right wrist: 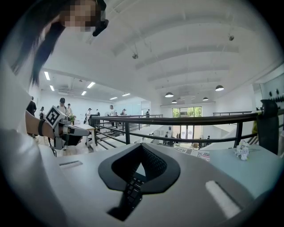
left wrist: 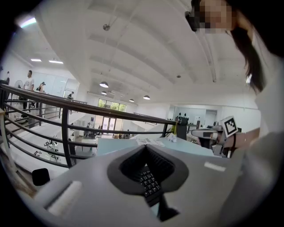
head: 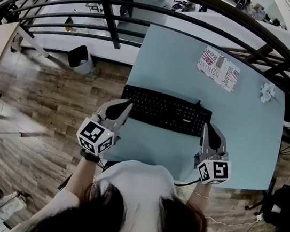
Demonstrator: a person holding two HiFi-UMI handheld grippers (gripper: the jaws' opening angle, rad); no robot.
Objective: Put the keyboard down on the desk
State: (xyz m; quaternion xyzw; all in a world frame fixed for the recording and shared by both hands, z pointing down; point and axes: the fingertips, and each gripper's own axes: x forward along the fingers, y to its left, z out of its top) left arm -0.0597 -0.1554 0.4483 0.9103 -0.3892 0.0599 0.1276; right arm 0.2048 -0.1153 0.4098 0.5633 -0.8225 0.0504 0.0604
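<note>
A black keyboard [head: 164, 110] stretches across the near part of the light blue desk [head: 245, 133]. My left gripper [head: 126, 105] is shut on its left end and my right gripper [head: 206, 127] is shut on its right end. In the left gripper view the keys [left wrist: 148, 181] show in the gap between the closed grey jaws. The right gripper view shows the keys [right wrist: 130, 191] the same way. Each gripper also appears in the other's view: the right gripper [left wrist: 220, 133] and the left gripper [right wrist: 66, 129]. Whether the keyboard rests on the desk or hovers just above it I cannot tell.
A printed paper [head: 218, 68] lies at the desk's far side and a crumpled white wad [head: 267, 92] at its far right. A black railing [head: 109, 20] runs behind and left of the desk. A black bin [head: 80, 57] stands on the wooden floor at left.
</note>
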